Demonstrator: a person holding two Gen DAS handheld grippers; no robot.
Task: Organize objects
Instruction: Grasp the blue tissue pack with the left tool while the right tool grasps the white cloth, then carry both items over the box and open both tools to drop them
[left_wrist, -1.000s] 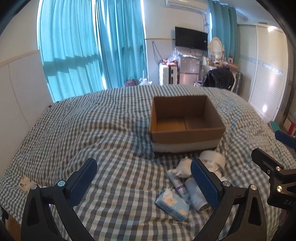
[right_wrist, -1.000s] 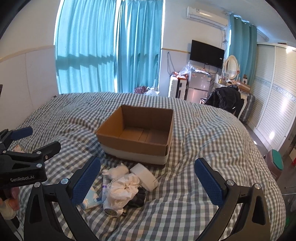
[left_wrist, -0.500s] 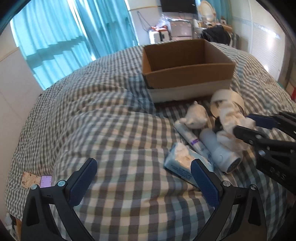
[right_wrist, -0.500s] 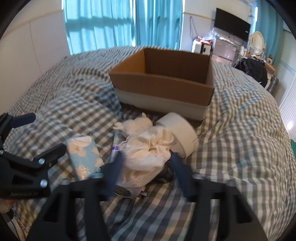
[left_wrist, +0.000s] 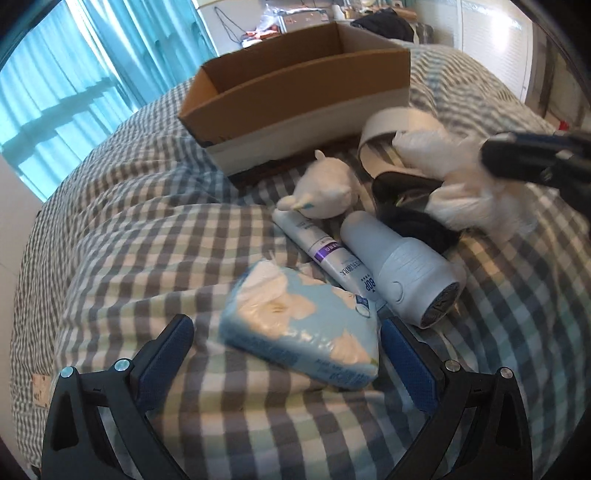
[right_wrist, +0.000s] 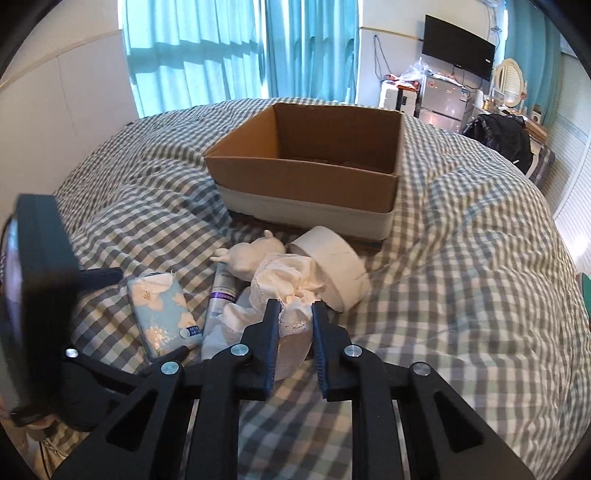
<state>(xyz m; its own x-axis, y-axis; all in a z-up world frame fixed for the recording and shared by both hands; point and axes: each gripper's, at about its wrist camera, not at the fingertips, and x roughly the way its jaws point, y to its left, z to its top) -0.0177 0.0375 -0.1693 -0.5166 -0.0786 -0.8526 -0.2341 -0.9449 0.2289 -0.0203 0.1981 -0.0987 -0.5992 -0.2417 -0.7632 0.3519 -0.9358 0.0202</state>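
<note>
I'm pinching the white lacy cloth w/ the right gripper, fingers drawn narrow around a bunched fold, since it's sitting on top of the pile and prob has to come off first. Whether the pinch is firm, I can't say. I'm holding the left gripper wide, pads on either side of the blue tissue pack but not touching it; I judge that's the next pick.

The cardboard box is sitting open just behind the pile on the checked bedspread, so transfers should be short. I can't see much of the inside.

Materials: cloth is soft, frilly, floppy, so it'll drape. Tissue pack is a glossy film w/ a flower print, squashy. Tube and pale blue cylinder device are lying side by side, smooth hard plastic, likely to roll. Small white figurine is matte, rounded. White tape-like roll is leaning tilted by the box.
</note>
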